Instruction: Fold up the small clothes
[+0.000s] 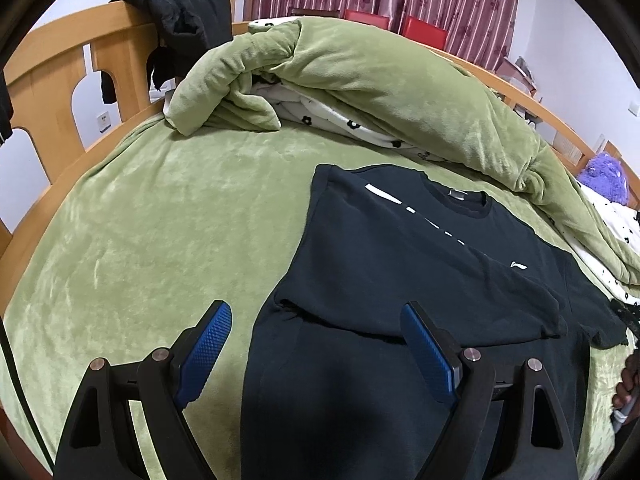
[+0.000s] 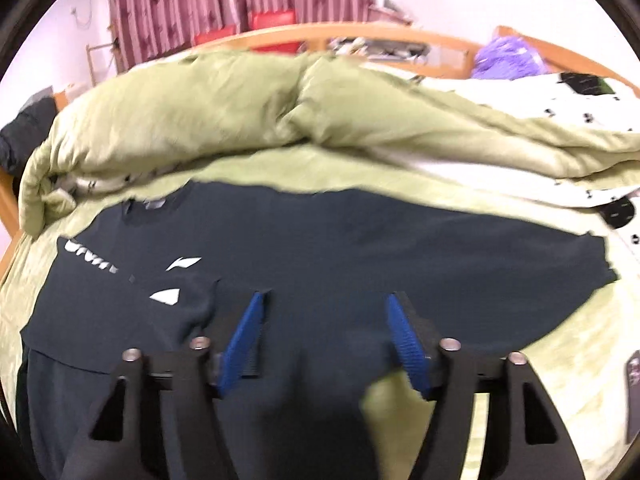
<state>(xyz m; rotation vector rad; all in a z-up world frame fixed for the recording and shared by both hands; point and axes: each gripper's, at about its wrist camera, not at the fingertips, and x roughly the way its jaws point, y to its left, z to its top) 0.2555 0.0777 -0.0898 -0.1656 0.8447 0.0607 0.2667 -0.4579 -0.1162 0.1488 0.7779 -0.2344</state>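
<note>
closest in, the left gripper [image 1: 316, 344] hangs with its fingers spread wide and grasping nothing, straddling the left edge of the dark t-shirt [image 1: 400, 280]. the right gripper [image 2: 324, 336] is likewise released, low over the shirt's body; its view is blurred. the shirt lies flat on the green bed [image 1: 160, 220], collar toward the far side, and one sleeve looks already turned in over the chest. i judge the next fold goes best if each gripper pinches only the top layer at the near hem, lifts evenly and keeps the edge straight so nothing bunches. farther off lies a rolled green quilt [image 1: 380, 80]. counted: one shirt, two grippers, one quilt, one purple plush [image 2: 508, 58], two red chairs [image 1: 396, 26].
</note>
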